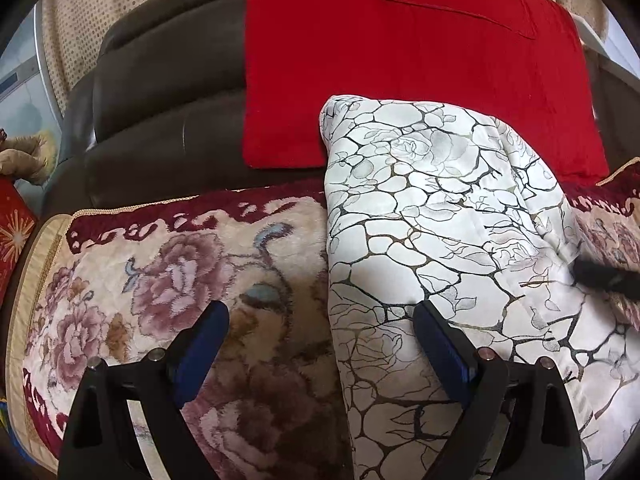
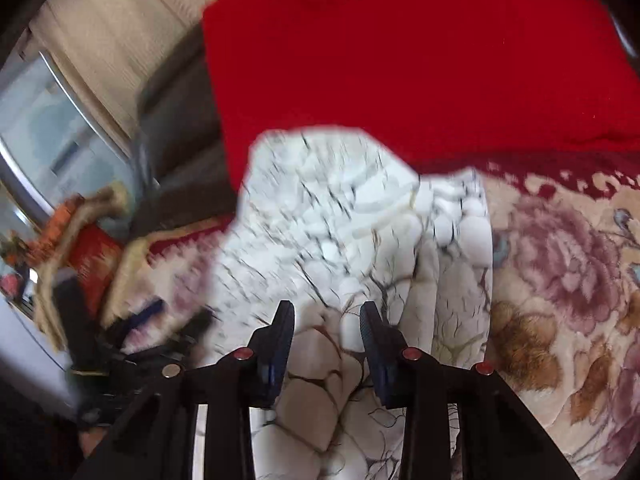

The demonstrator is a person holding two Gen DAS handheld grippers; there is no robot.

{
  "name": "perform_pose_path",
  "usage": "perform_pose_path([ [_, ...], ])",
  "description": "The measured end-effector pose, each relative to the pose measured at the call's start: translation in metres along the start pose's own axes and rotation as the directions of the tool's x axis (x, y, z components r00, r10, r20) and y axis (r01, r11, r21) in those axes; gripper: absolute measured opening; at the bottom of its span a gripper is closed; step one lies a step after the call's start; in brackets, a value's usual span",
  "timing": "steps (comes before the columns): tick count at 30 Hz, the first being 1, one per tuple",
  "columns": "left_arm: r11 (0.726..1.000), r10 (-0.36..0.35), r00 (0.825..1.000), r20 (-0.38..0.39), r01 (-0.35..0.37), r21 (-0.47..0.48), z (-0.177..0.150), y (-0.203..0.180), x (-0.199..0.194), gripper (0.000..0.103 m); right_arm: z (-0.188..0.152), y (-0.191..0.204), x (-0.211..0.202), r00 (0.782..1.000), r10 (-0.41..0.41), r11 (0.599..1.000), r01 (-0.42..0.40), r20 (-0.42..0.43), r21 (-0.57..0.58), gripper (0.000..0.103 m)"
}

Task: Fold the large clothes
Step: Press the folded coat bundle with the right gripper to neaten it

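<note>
Garment: I see one white crackle-print garment (image 1: 432,216) folded on the floral sofa cover (image 1: 168,280).
Behind: one red cloth (image 1: 400,72) touches its far edge.
Left gripper (image 1: 320,320): spread wide, straddling the garment's left edge.
Right gripper (image 2: 327,322): narrower, gripping nothing, above the garment; view blurred.

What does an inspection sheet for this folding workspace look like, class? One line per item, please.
Surface: floral sofa cover over a dark sofa.
Job's things: white crackle-print garment lying folded on the cover.
Clutter: red cushion behind; stuffed toy at the far left.
Grippers: left gripper open, straddling the garment's edge; right gripper open over the garment.
Cables: nothing seen.
Surroundings: beige curtain.
</note>
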State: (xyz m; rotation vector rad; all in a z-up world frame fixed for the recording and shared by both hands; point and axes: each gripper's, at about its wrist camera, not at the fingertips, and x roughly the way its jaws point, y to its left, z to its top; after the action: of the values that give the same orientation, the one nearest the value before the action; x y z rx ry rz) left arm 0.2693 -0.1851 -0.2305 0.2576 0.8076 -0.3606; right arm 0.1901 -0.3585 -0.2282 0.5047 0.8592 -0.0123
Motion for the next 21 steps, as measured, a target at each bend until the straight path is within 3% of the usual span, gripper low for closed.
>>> perform_pose_path([
  [2,1.000,-0.003,1.000,-0.006,0.003,0.008,0.000,-0.001,0.001,0.093,-0.003,-0.013,0.024,0.997,-0.009,0.998,0.013,-0.078,0.056,0.036],
  [6,1.000,-0.004,1.000,-0.007,0.004,0.007,0.000,-0.001,0.002,0.093,0.000,-0.021,0.028,0.996,0.029,0.994,-0.020,-0.087,0.107,0.036],
  [10,1.000,-0.001,1.000,-0.003,0.001,0.005,0.000,0.000,0.001,0.093,-0.002,-0.020,0.009,0.998,0.027,0.996,-0.022,-0.057,0.083,0.036],
  [16,1.000,-0.002,1.000,-0.005,0.002,0.003,0.000,0.000,0.001,0.093,-0.001,-0.010,-0.024,0.997,0.050,0.998,-0.053,0.053,0.047,0.037],
  [18,1.000,-0.001,1.000,-0.006,0.001,0.009,0.000,-0.001,0.001,0.093,-0.001,-0.011,-0.021,0.999,0.017,0.999,-0.019,0.033,0.040,0.037],
  [21,1.000,-0.002,1.000,-0.011,0.002,0.017,-0.001,-0.003,0.004,0.093,-0.005,-0.021,0.009,0.998,-0.024,0.996,0.029,-0.062,0.088,0.036],
])
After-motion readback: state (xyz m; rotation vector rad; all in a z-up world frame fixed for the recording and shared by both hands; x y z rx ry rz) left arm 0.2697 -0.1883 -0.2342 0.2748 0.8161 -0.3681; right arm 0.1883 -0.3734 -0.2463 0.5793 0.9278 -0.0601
